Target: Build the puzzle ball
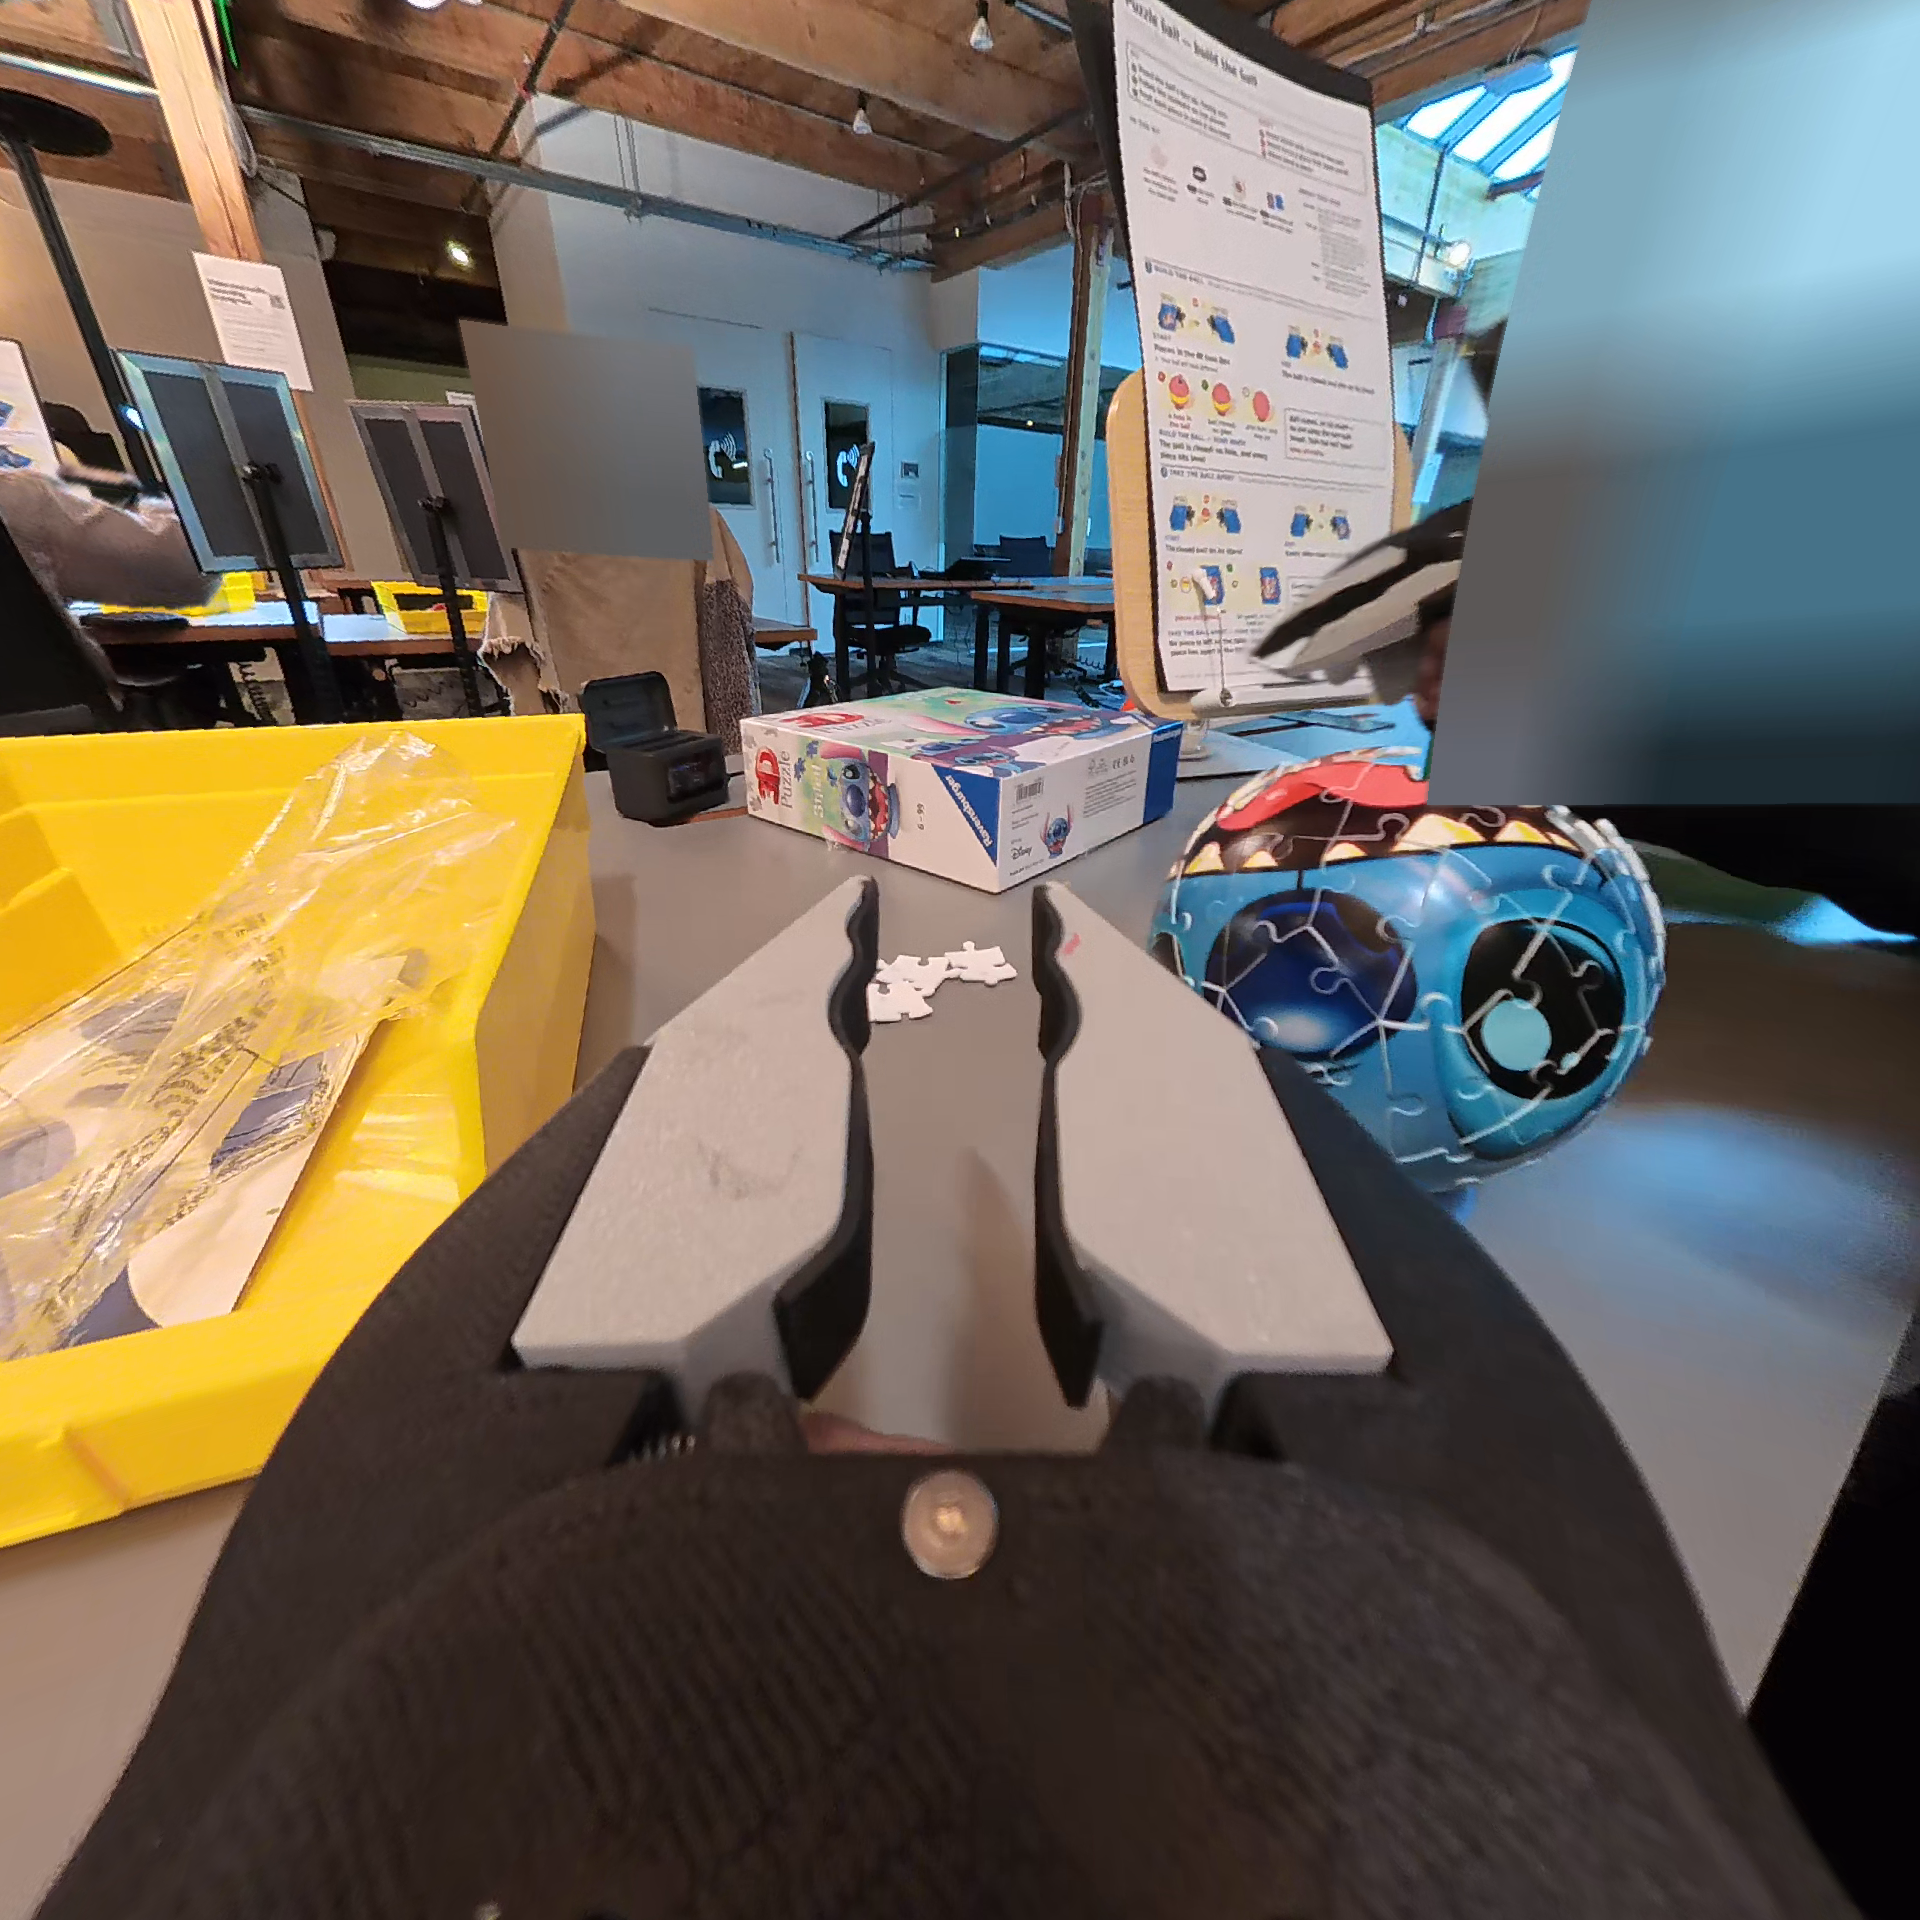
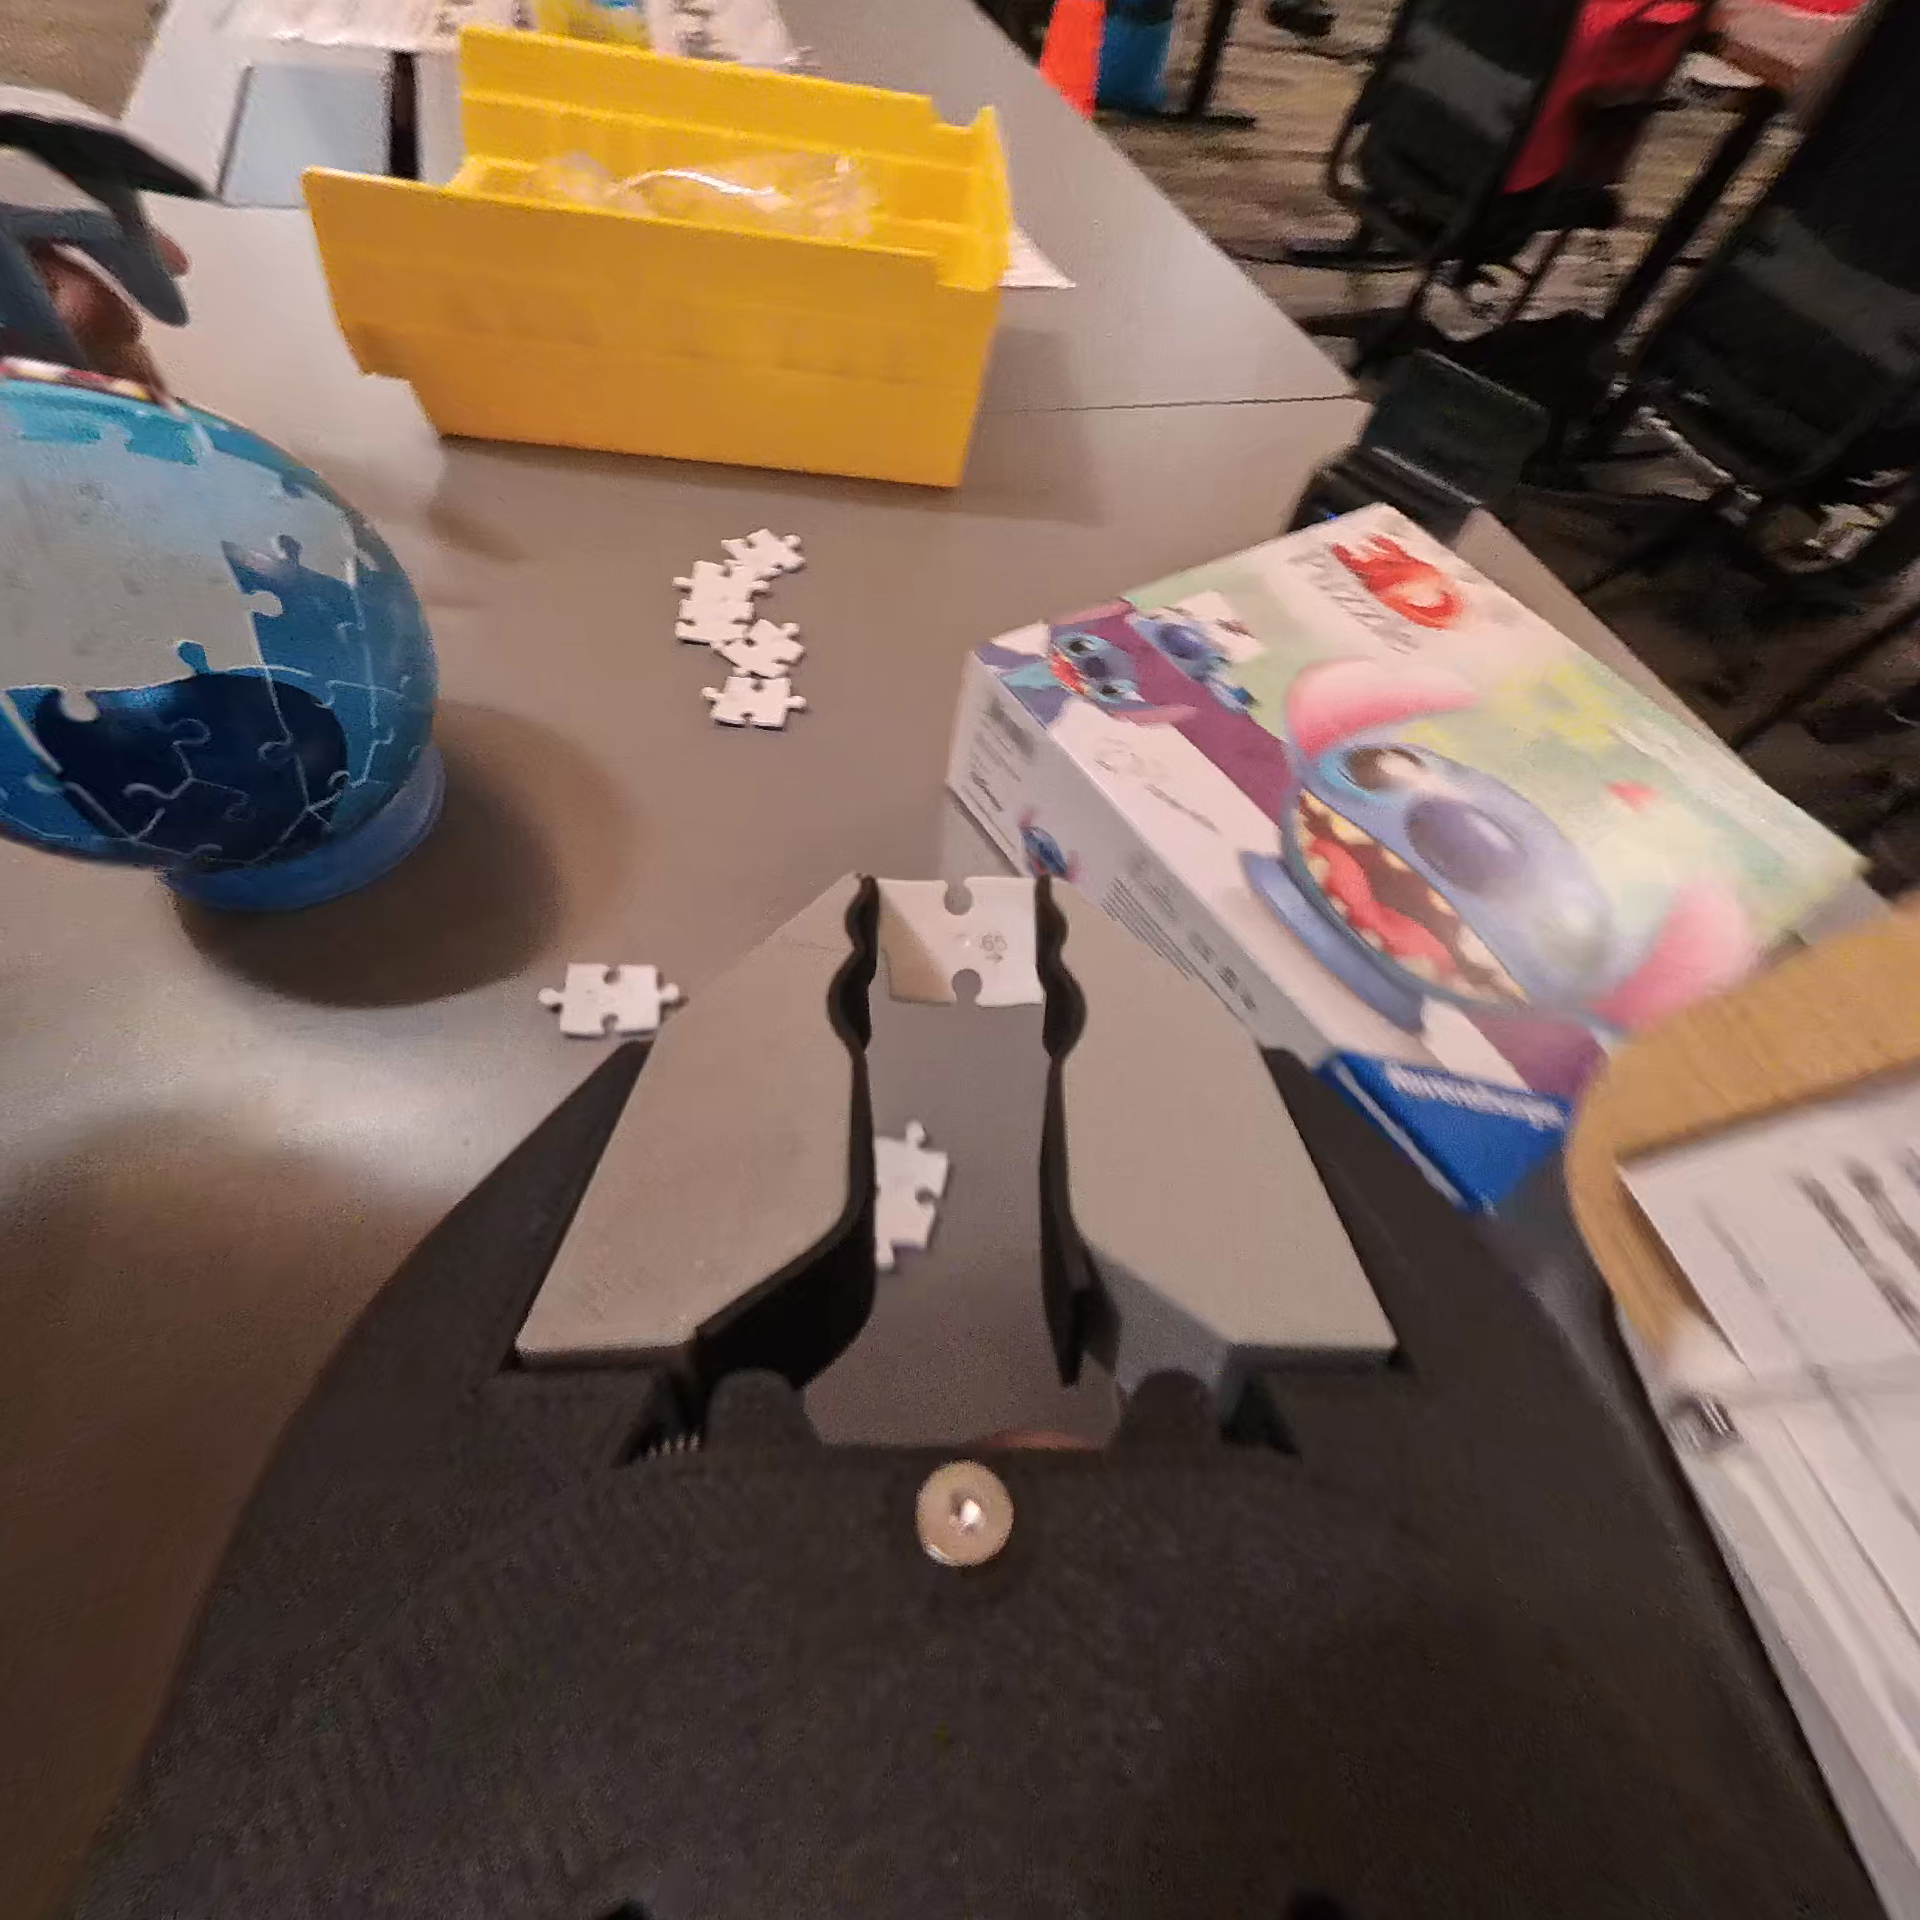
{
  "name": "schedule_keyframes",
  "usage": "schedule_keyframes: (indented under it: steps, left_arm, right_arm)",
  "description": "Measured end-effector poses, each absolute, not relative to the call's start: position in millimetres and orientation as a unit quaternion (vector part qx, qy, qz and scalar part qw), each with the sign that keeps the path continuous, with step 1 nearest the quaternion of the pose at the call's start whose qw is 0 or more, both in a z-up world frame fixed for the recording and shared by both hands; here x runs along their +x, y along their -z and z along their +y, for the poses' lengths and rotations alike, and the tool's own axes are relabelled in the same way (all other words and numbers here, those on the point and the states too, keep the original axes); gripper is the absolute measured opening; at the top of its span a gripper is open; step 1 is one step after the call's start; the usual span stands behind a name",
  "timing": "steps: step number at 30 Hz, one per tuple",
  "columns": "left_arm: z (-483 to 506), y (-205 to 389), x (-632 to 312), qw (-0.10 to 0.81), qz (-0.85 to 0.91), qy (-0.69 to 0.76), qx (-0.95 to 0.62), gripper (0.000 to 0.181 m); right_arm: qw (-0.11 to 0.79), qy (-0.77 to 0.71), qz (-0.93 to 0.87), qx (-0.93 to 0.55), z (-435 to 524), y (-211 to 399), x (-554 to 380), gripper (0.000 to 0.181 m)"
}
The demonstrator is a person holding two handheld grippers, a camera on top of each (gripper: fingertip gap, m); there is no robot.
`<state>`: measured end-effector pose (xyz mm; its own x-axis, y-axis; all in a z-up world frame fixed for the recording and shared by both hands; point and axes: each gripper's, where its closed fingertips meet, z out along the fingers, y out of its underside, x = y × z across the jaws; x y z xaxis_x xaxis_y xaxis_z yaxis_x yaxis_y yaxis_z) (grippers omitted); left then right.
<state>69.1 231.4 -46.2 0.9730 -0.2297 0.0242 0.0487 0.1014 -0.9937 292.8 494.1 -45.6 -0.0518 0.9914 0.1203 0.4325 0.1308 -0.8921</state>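
Observation:
The blue puzzle ball (image 1: 1423, 987) stands on the grey table to the right of my left gripper (image 1: 954, 935), which is open and empty, low over the table. Several loose white pieces (image 1: 935, 977) lie just beyond its fingertips. In the right wrist view the ball (image 2: 197, 644) sits at the left on a blue ring stand, with a gap in its shell. My right gripper (image 2: 958, 914) is shut on a white puzzle piece (image 2: 961, 940) held flat between its fingertips above the table. Loose pieces (image 2: 743, 623) lie ahead, one (image 2: 608, 1000) left of the fingers, one (image 2: 906, 1190) below them.
A yellow bin (image 1: 312, 1039) with a plastic bag stands left; it also shows at the far side in the right wrist view (image 2: 675, 312). The puzzle box (image 1: 966, 790) (image 2: 1403, 831) lies nearby. An instruction sheet on a stand (image 1: 1257, 364) is behind the ball. A small black case (image 1: 655, 758) sits by the box. The ball (image 2: 197, 644) is about 20 centimetres from both grippers' fingertips.

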Motion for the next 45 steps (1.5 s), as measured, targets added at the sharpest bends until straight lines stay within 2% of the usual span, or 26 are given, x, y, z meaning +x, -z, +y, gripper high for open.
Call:
schedule_keyframes:
  steps: [11,16,20,24,27,31,45]
  left_arm:
    - [186.8,42.3,97.2,0.736,0.068,0.121,-0.663,0.028]
    - [143.8,42.4,196.8,0.673,0.149,0.233,-0.686,0.026]
    - [147.3,66.5,290.7,0.603,0.182,0.310,-0.712,0.028]
    - [182.4,100.5,351.4,0.563,0.231,0.253,-0.752,0.032]
    - [203.9,101.9,376.5,0.556,0.260,0.241,-0.752,0.033]
    - [223.5,91.2,390.7,0.552,0.248,0.282,-0.745,0.032]
    - [251.2,110.3,397.5,0.536,0.264,0.249,-0.762,0.033]
  right_arm:
    - [0.398,-0.381,-0.592,-0.588,448.3,62.7,375.8,0.027]
    - [0.387,-0.392,-0.605,-0.575,420.9,77.4,380.3,0.027]
    - [0.376,-0.420,-0.618,-0.548,394.5,74.8,373.7,0.027]
    - [0.371,-0.425,-0.640,-0.522,368.4,75.7,367.0,0.027]
    - [0.363,-0.429,-0.649,-0.513,356.1,81.9,363.8,0.027]
    - [0.346,-0.439,-0.652,-0.513,350.9,89.4,362.5,0.027]
    - [0.342,-0.449,-0.650,-0.508,348.6,92.3,358.9,0.027]
